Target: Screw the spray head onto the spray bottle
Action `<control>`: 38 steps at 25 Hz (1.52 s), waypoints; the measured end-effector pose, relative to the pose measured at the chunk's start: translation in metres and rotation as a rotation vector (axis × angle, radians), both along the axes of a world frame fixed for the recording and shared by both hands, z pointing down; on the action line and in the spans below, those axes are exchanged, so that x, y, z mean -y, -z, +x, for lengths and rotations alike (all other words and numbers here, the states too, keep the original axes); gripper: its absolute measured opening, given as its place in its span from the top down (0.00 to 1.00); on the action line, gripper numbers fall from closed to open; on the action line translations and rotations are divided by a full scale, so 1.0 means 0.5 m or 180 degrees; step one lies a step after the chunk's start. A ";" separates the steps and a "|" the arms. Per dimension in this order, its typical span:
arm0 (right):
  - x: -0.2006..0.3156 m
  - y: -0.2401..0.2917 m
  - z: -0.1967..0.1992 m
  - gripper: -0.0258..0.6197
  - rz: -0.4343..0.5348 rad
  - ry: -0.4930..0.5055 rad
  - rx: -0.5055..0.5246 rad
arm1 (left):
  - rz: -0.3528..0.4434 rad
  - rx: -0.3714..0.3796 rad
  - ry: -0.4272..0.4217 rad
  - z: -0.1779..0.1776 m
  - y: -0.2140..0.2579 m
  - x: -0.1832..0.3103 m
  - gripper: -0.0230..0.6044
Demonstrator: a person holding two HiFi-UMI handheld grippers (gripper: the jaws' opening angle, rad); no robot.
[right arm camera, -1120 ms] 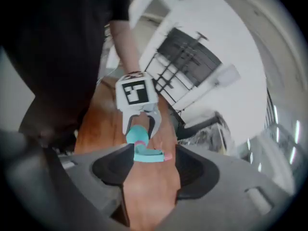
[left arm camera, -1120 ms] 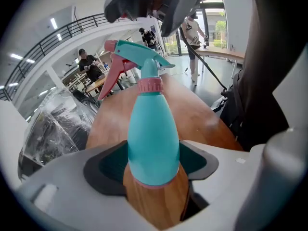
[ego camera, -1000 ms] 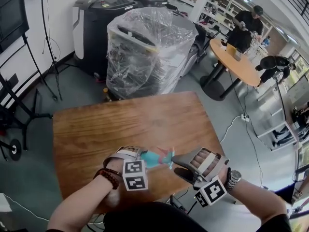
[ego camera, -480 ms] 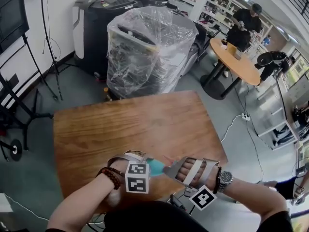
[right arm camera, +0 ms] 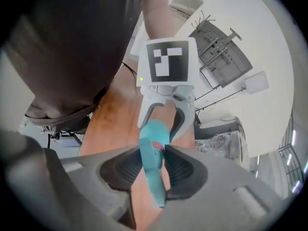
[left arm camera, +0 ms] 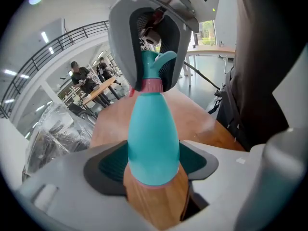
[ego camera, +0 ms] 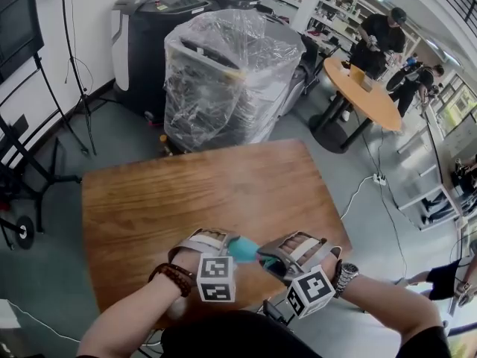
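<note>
A teal spray bottle [left arm camera: 153, 143] lies level above the near edge of the wooden table [ego camera: 186, 192], between the two grippers. My left gripper [left arm camera: 153, 166] is shut on the bottle's wide lower body. The teal spray head [right arm camera: 152, 163] with its pink collar [left arm camera: 151, 85] sits on the bottle's neck. My right gripper [right arm camera: 155, 165] faces the left one; its jaws are closing, and the pads touch the spray head on both sides. In the head view the bottle [ego camera: 242, 249] shows as a short teal patch between the left gripper [ego camera: 223, 246] and the right gripper [ego camera: 267, 259].
Beyond the table stands a plastic-wrapped machine [ego camera: 223, 73] beside a black cabinet [ego camera: 149, 43]. People stand around a round orange table [ego camera: 361, 95] at the back right. Light stands [ego camera: 74, 88] line the left wall. A cable [ego camera: 361, 189] crosses the floor on the right.
The right gripper has rolled about the bottle's axis, turning its marker cube toward the camera, and its jaws have narrowed onto the spray head. The left gripper still holds the bottle.
</note>
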State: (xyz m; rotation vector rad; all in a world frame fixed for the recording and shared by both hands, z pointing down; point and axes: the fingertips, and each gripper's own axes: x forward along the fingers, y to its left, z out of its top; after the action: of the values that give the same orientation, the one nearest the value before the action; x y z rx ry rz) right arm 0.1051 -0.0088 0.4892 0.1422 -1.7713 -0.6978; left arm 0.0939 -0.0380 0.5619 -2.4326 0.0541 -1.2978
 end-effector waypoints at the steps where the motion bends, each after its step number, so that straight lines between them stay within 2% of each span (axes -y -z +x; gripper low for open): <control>1: 0.003 0.000 0.001 0.77 0.0068 0.0027 -0.0035 | -0.0002 -0.0021 0.0012 0.002 -0.002 0.001 0.39; 2: 0.007 0.001 0.002 0.75 0.0119 0.0030 -0.0048 | -0.0008 -0.0044 0.0021 0.004 -0.004 0.002 0.39; 3: 0.013 0.005 0.003 0.67 0.0155 0.0004 -0.0037 | -0.0015 -0.0073 0.0033 0.005 -0.007 0.004 0.39; 4: 0.020 0.012 0.003 0.63 0.0185 -0.0038 -0.0005 | -0.0027 -0.0118 0.0058 0.007 -0.010 0.006 0.39; 6: 0.035 0.033 0.007 0.60 0.0267 -0.0133 0.0090 | -0.0082 -0.0270 0.0160 0.011 -0.014 0.015 0.39; 9: 0.057 0.077 0.020 0.59 0.0421 -0.0347 0.0336 | -0.0234 -0.0545 0.0411 0.015 -0.017 0.039 0.39; 13: 0.089 0.128 0.053 0.59 0.0563 -0.0816 0.0733 | -0.0450 -0.0945 0.0835 0.014 -0.025 0.086 0.39; 20: 0.110 0.143 0.120 0.61 0.0565 -0.1604 0.1262 | -0.0795 -0.1489 0.1533 0.036 -0.056 0.168 0.39; 26: 0.105 0.127 0.147 0.70 0.0485 -0.1947 0.1540 | -0.0677 -0.1557 0.1807 0.047 -0.094 0.224 0.39; 32: 0.109 0.110 0.174 0.85 0.0353 -0.2254 0.1795 | -0.0798 -0.1725 0.2073 0.044 -0.121 0.249 0.39; 38: 0.112 0.094 0.165 0.90 0.0262 -0.2303 0.1882 | -0.0741 -0.1651 0.2070 0.040 -0.131 0.251 0.39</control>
State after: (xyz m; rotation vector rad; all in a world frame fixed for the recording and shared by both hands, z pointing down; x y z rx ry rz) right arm 0.1876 -0.0646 0.4422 1.0772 -2.0402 -0.1952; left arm 0.1139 -0.1632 0.6274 -3.0301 0.9447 -0.8718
